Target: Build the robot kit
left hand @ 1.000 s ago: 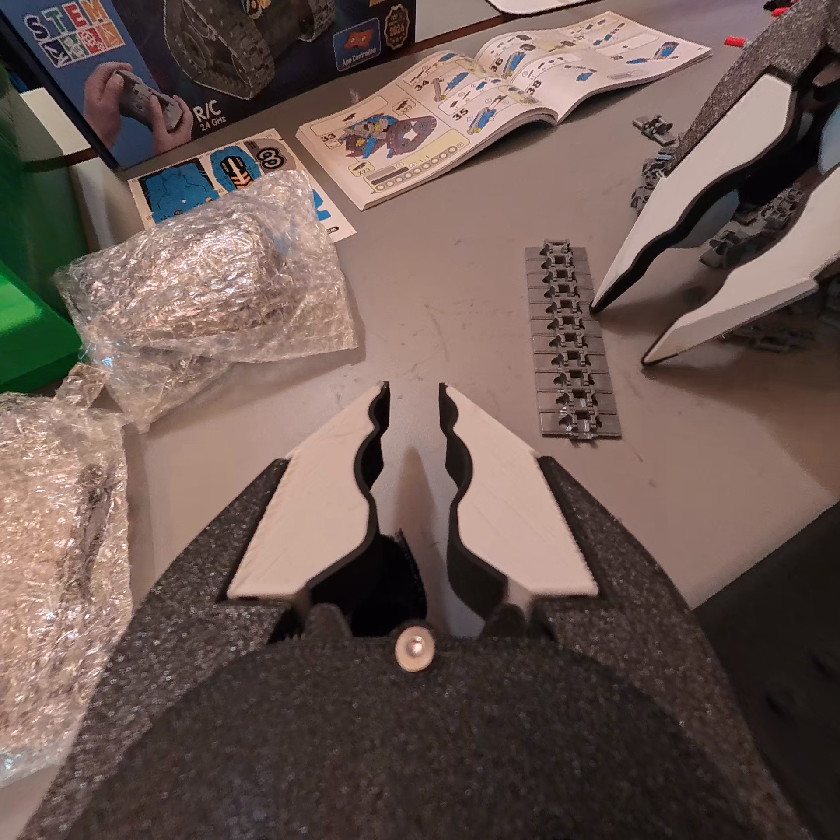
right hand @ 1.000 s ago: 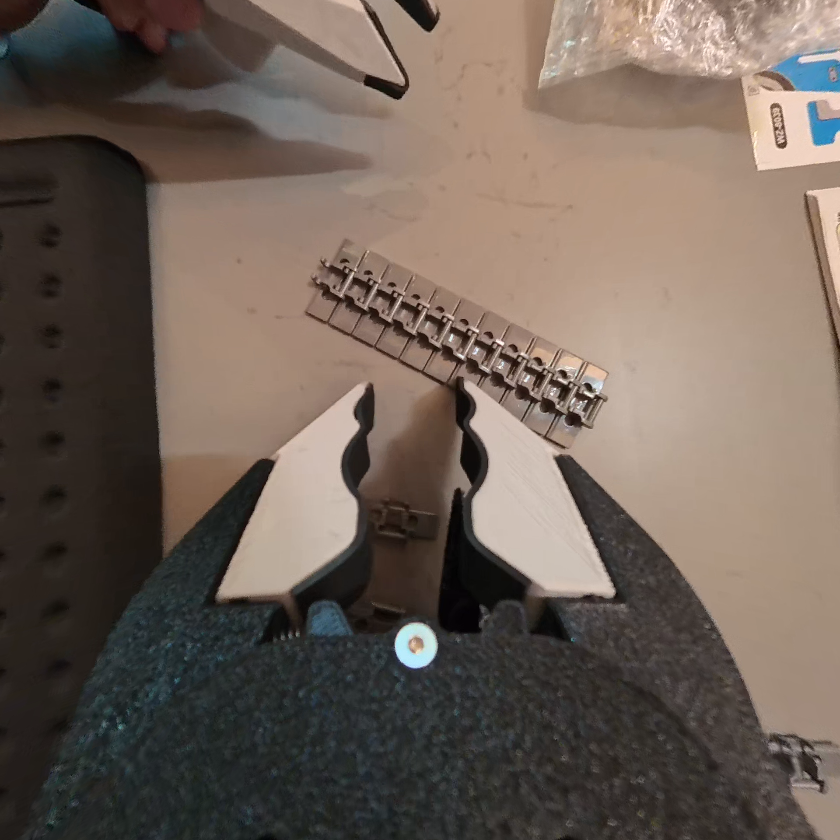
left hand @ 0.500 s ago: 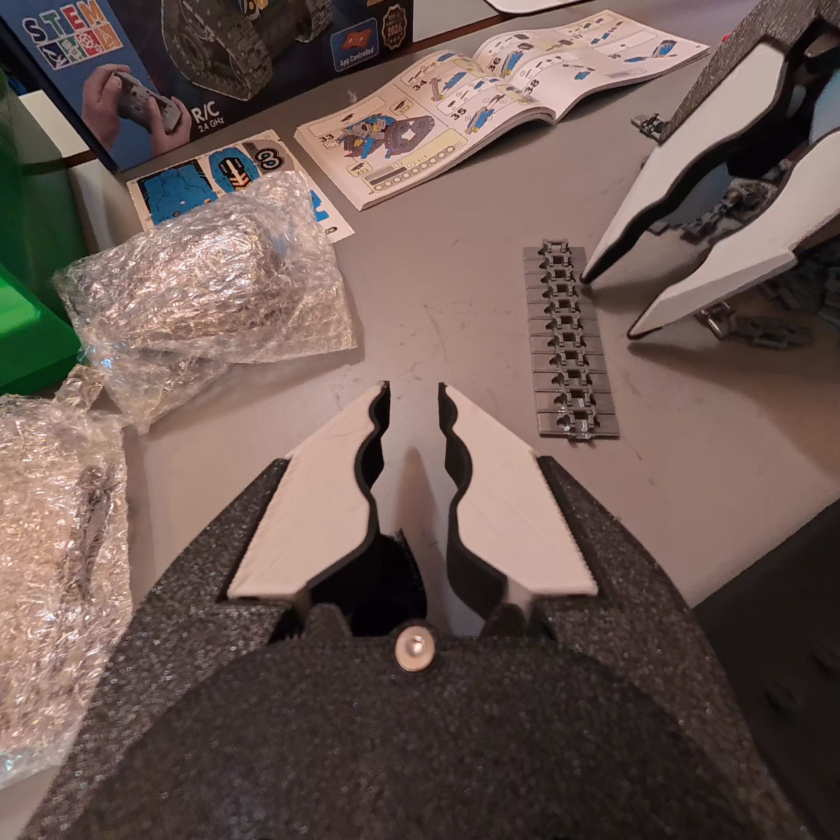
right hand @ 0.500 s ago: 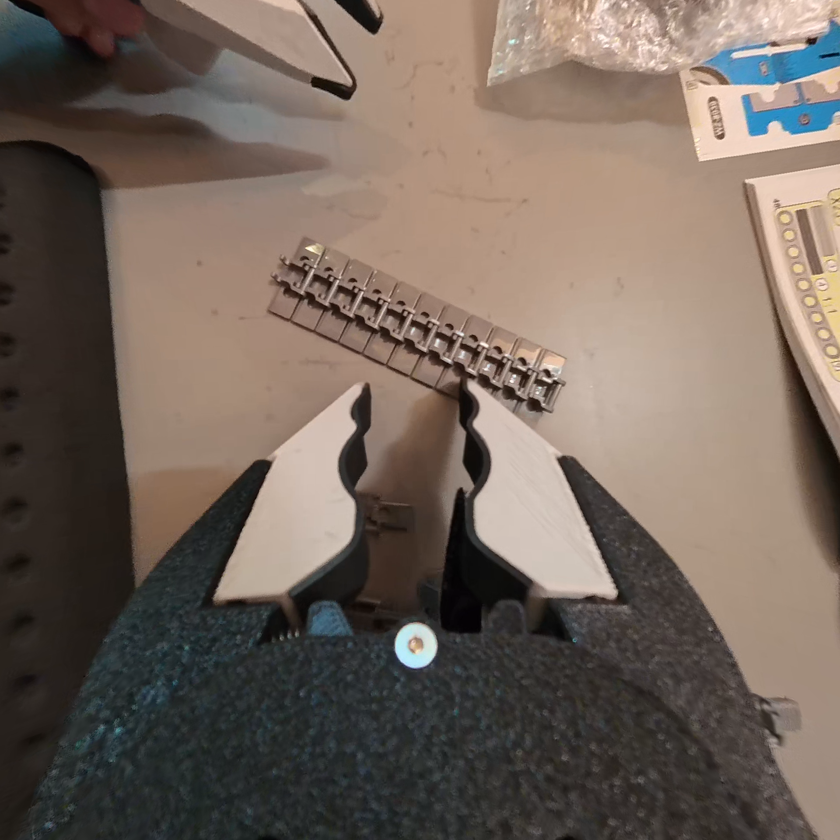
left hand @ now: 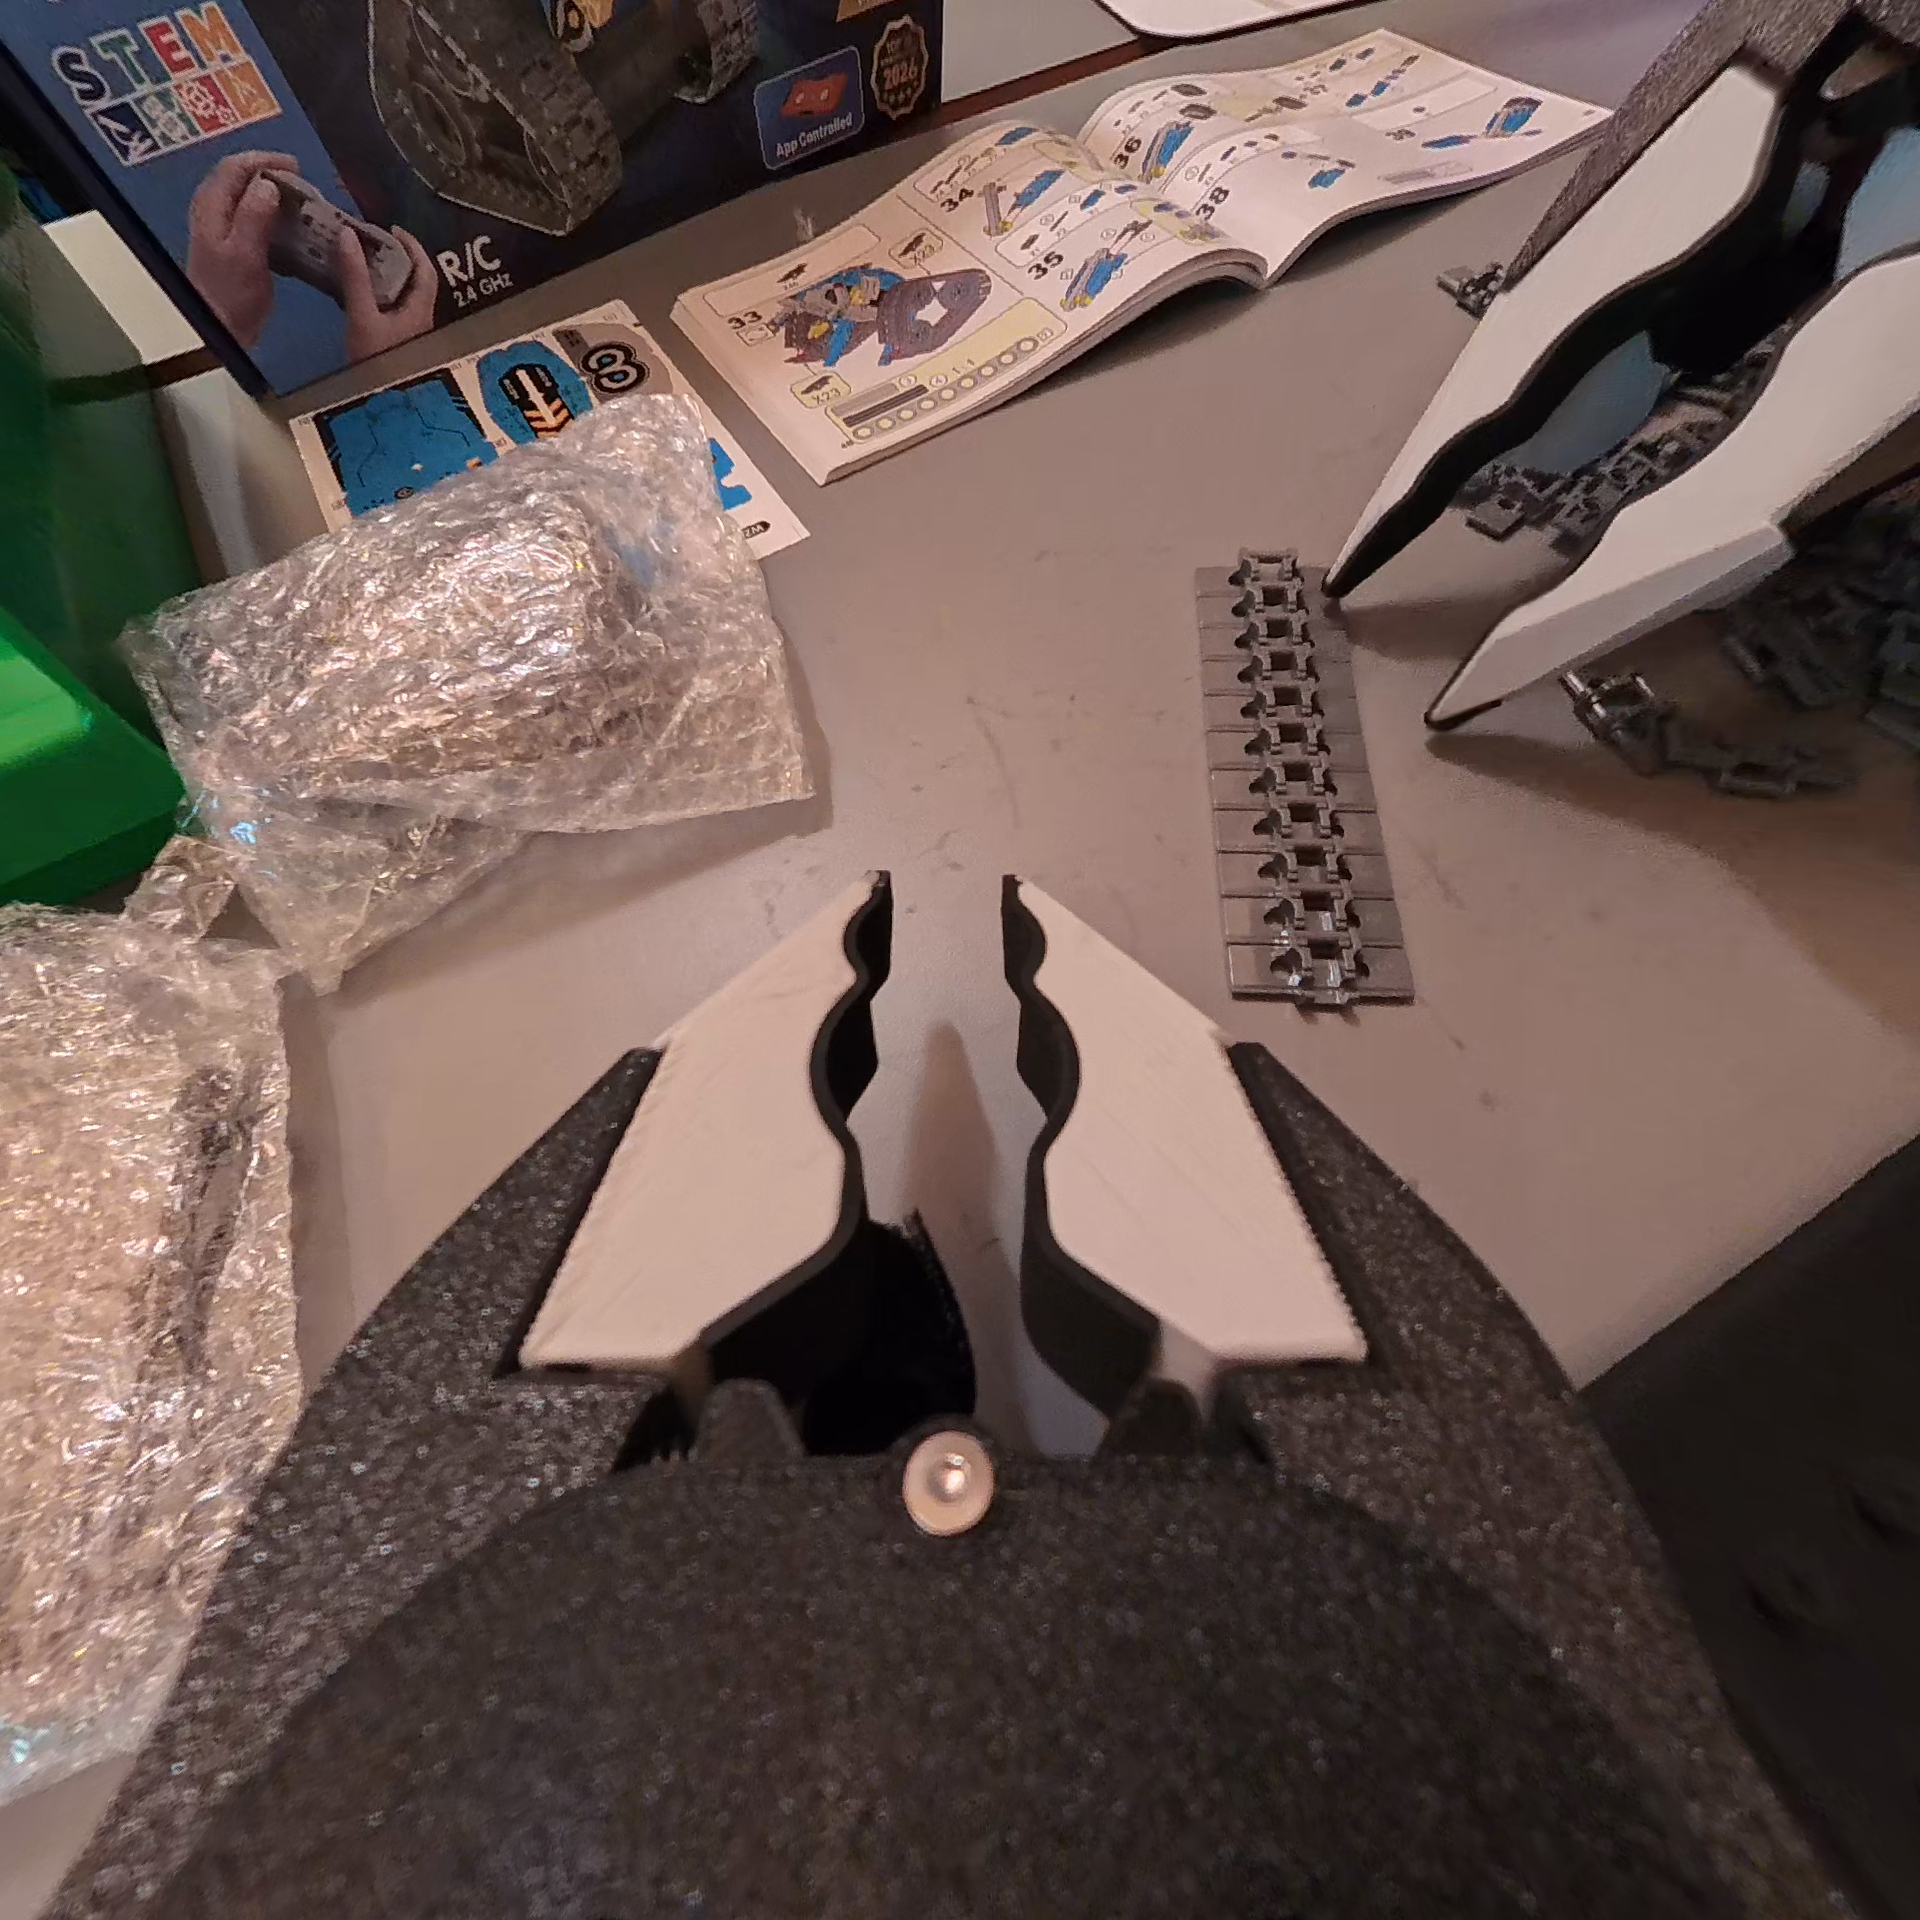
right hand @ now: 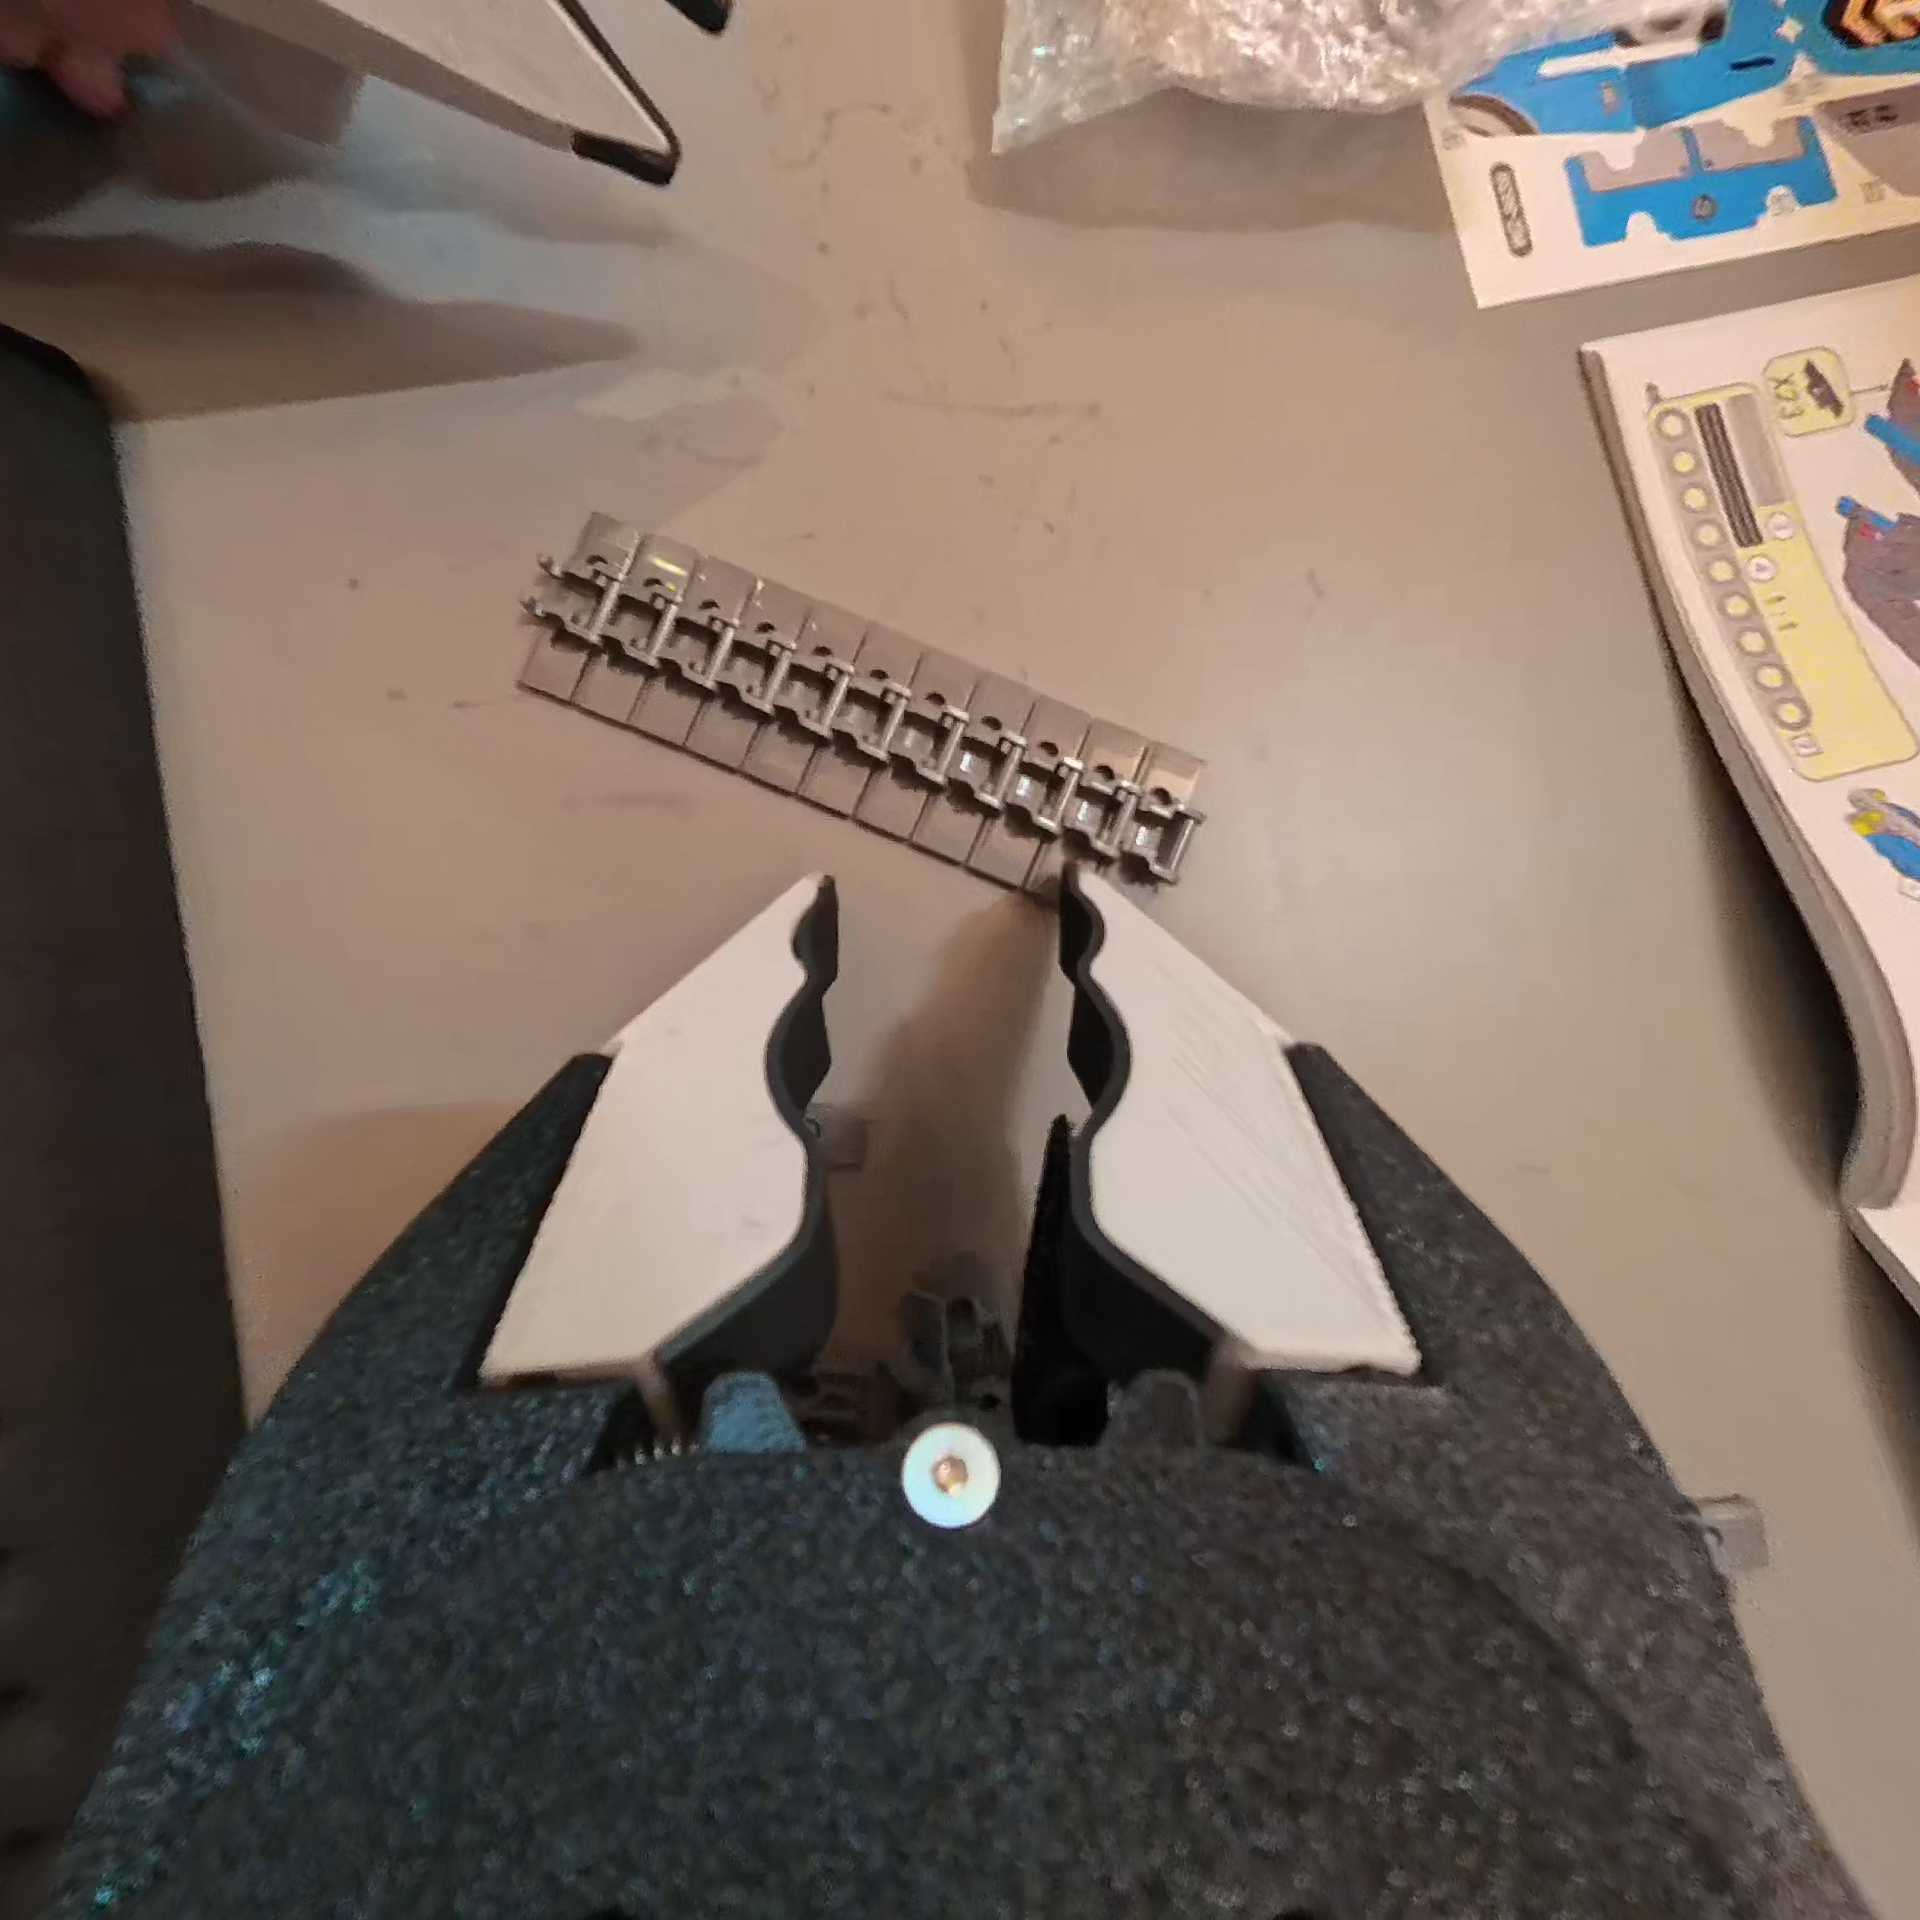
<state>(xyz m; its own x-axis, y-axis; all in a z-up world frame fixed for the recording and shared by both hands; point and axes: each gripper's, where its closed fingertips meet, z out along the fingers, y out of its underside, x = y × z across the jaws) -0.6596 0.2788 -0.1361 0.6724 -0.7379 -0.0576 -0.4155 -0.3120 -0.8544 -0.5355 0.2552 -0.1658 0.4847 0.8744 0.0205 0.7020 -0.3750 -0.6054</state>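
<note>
A grey strip of linked track pieces (left hand: 1304,790) lies flat on the grey table; it also shows in the right wrist view (right hand: 862,696). My left gripper (left hand: 943,902) is open and empty, hovering over bare table to the left of the strip's near end. My right gripper (right hand: 945,894) is open and empty, its right fingertip just at the strip's far end; it shows in the left wrist view (left hand: 1392,649) beside that end. A pile of loose grey track links (left hand: 1704,727) lies under the right gripper.
Two bubble-wrap bags (left hand: 468,665) (left hand: 125,1195) lie at left, by a green box (left hand: 52,748). A sticker sheet (left hand: 468,436), an open instruction booklet (left hand: 1091,239) and a blue toy box (left hand: 416,135) sit at the back. A dark perforated mat (right hand: 62,935) borders the table.
My right gripper has moved along the strip toward its far end, away from the pile of loose links. The left gripper and the strip have stayed put.
</note>
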